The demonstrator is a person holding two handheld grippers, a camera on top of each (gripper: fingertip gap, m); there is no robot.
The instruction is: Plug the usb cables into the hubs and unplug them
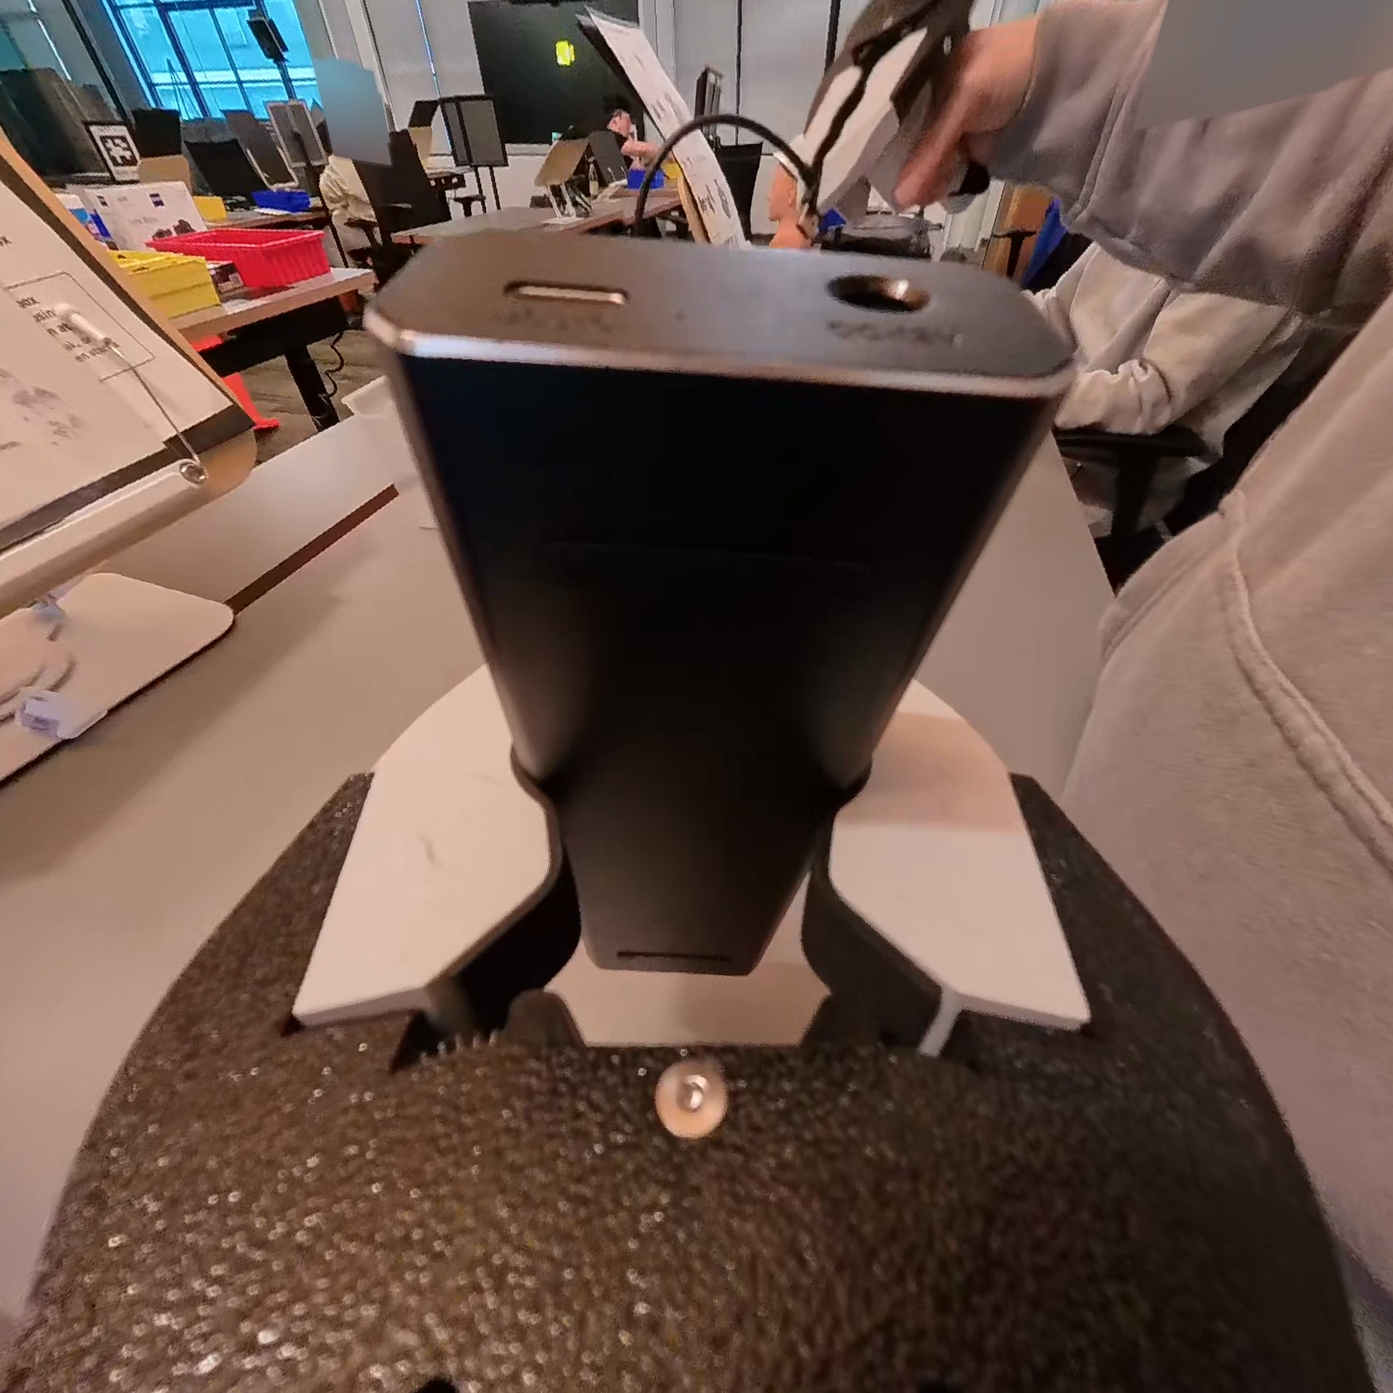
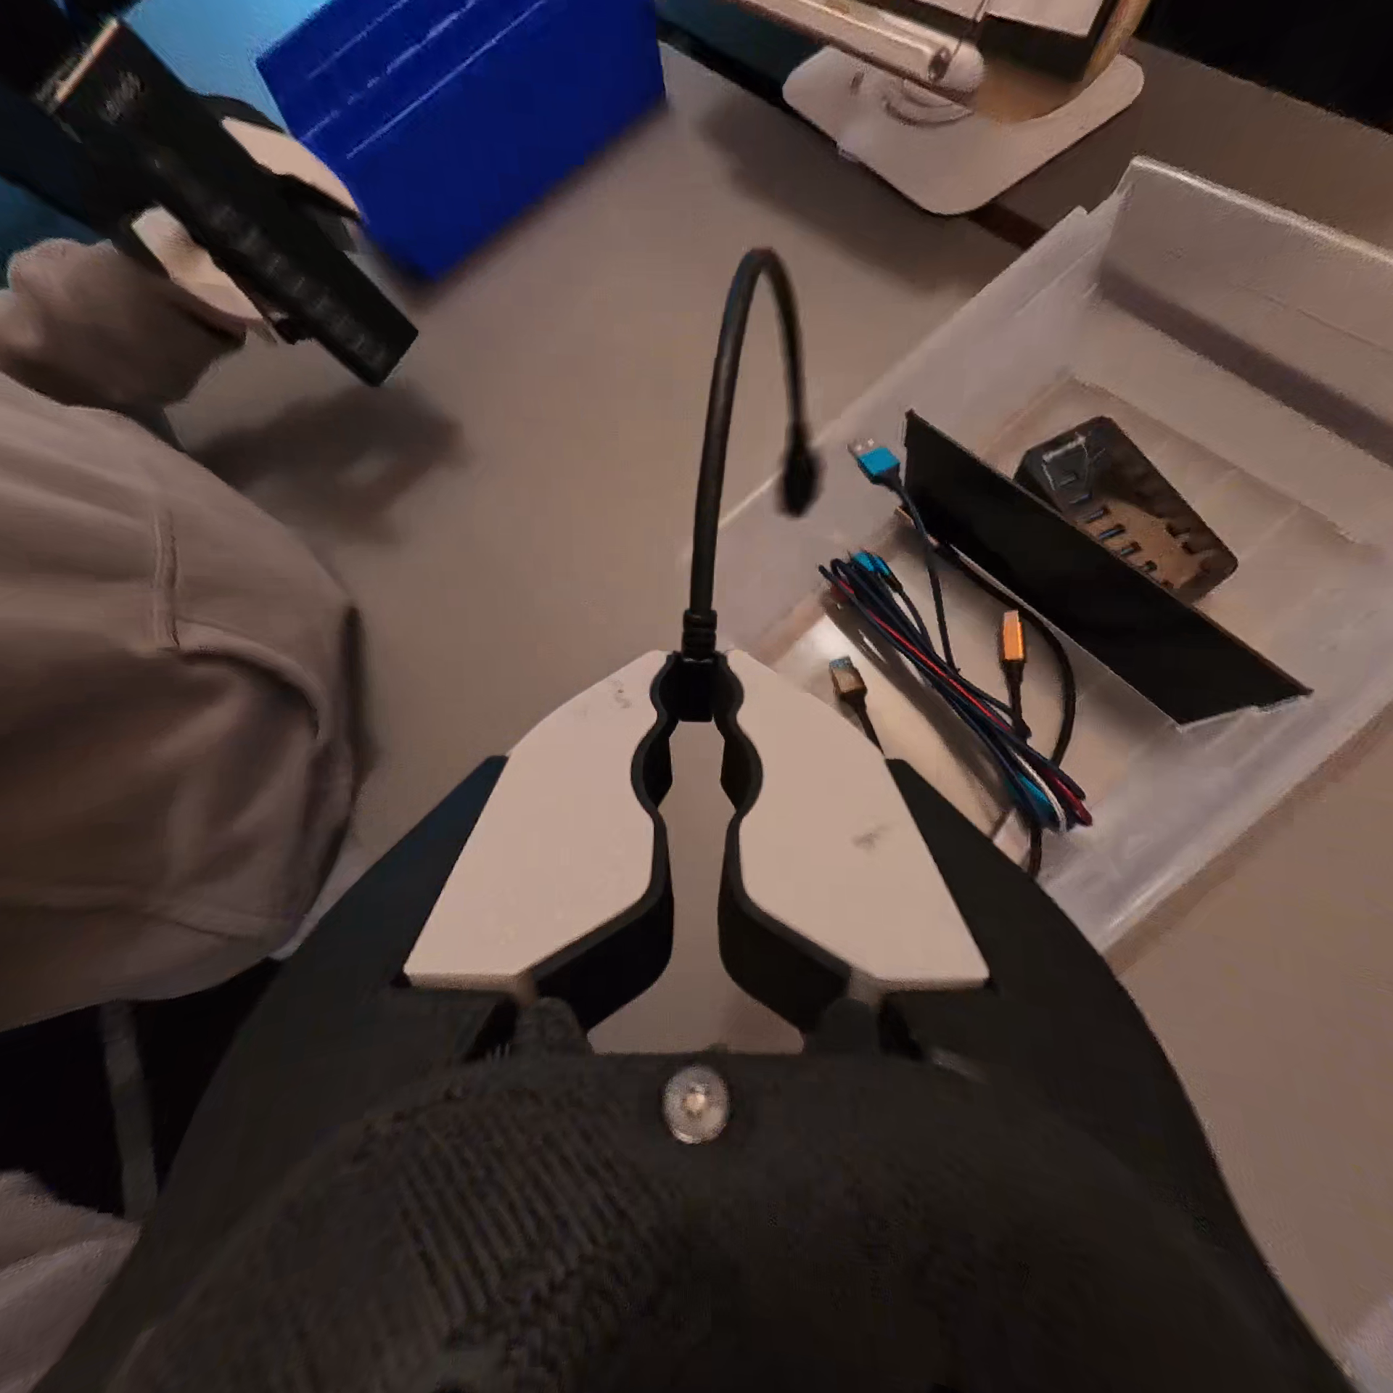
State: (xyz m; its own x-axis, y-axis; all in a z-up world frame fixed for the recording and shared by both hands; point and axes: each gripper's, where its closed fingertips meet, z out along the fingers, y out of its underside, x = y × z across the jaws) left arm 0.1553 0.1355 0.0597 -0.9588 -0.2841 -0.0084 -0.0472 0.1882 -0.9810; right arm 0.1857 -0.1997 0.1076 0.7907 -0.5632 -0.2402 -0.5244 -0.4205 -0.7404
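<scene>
My left gripper (image 1: 693, 776) is shut on a black USB hub (image 1: 708, 528) and holds it upright above the table, its end face with a slot port and a round socket turned up. The same hub (image 2: 249, 226) shows at the upper left of the right wrist view. My right gripper (image 2: 697, 678) is shut on the plug end of a short black cable (image 2: 716, 422) that arches up and hangs free. This gripper (image 1: 859, 128) with the cable (image 1: 701, 136) also shows raised at the top right of the left wrist view, apart from the hub.
A clear plastic tray (image 2: 1176, 249) at the right holds a second hub (image 2: 1131, 512), a black divider (image 2: 1085, 580) and a bundle of coloured USB cables (image 2: 965, 678). A blue box (image 2: 467, 128) and a document stand (image 1: 90, 392) sit on the grey table (image 2: 573, 422).
</scene>
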